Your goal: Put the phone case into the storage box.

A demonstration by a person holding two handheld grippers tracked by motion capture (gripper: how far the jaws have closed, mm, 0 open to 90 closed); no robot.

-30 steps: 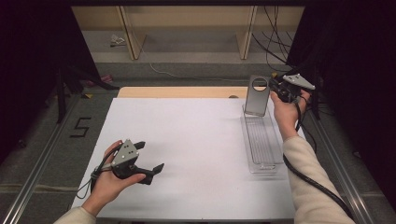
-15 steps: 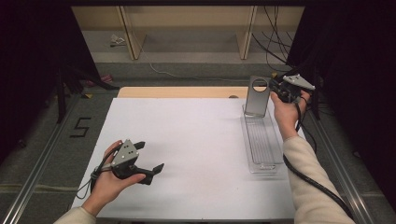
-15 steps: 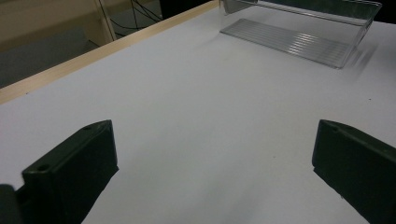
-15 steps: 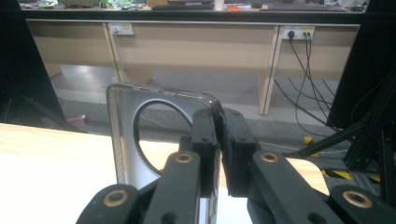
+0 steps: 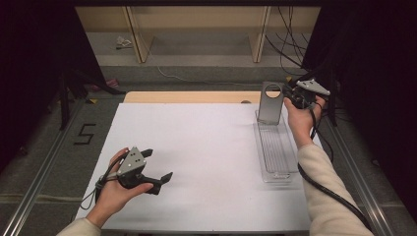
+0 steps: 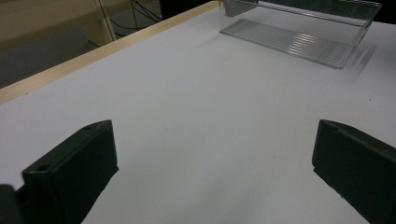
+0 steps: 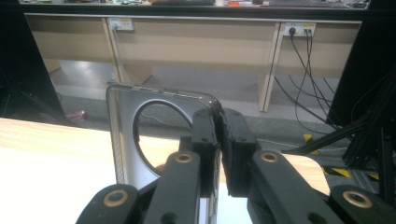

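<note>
You looked down from above the table [image 5: 196,147]; each gripper camera sat low and close, both sharing the clear tray [image 6: 299,42] with the high view.

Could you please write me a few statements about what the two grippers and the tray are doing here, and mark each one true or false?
1. The right gripper is shut on the upper edge of the metal plate with the round hole. True.
2. The left gripper holds the clear tray. False: its jaws stand wide apart with nothing between them, over the white table.
3. The metal plate stands upright at the far end of the clear tray. True.
4. The clear tray lies on the left half of the table. False: it lies along the right side, near the right hand.
5. The metal plate lies flat on the table. False: it stands upright.
</note>
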